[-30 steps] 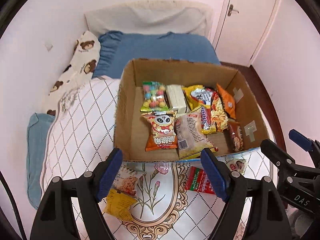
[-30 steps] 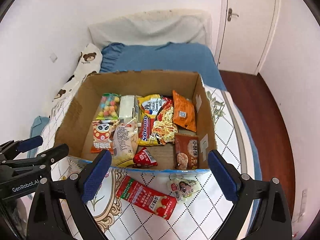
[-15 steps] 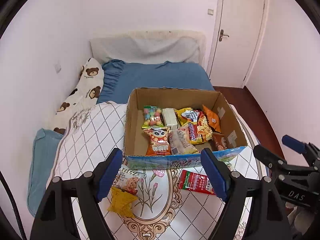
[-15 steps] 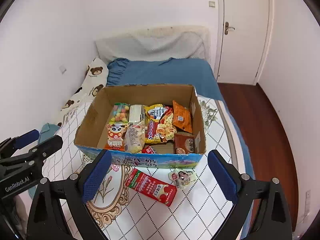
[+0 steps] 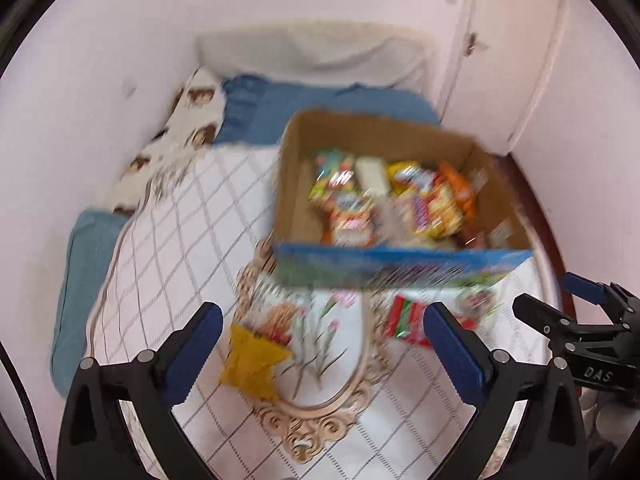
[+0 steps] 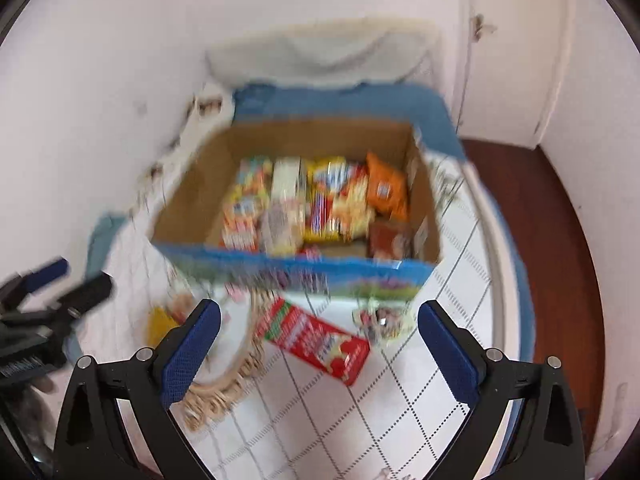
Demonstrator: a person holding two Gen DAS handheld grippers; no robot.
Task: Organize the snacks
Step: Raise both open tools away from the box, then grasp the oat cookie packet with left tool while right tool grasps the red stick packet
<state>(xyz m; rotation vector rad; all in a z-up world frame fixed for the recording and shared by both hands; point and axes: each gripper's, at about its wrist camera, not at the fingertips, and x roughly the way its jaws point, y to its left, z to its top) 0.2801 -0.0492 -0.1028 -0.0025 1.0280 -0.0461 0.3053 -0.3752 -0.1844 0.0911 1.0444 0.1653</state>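
Here the bed carries a cardboard box packed with snack bags. Both grippers hover above the quilt's near end, angled down at the box: left gripper with fingers wide and empty, right gripper likewise. A red packet lies between the right fingers, near the box; a yellow packet lies by the left.

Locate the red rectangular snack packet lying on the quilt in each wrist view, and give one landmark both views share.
Left wrist view: the red snack packet lies low and right of centre, just in front of the box, partly behind the left gripper's right finger.
Right wrist view: the red snack packet lies near the centre, between the open fingers of the right gripper.
Shared landmark: the cardboard box with the blue printed front wall.
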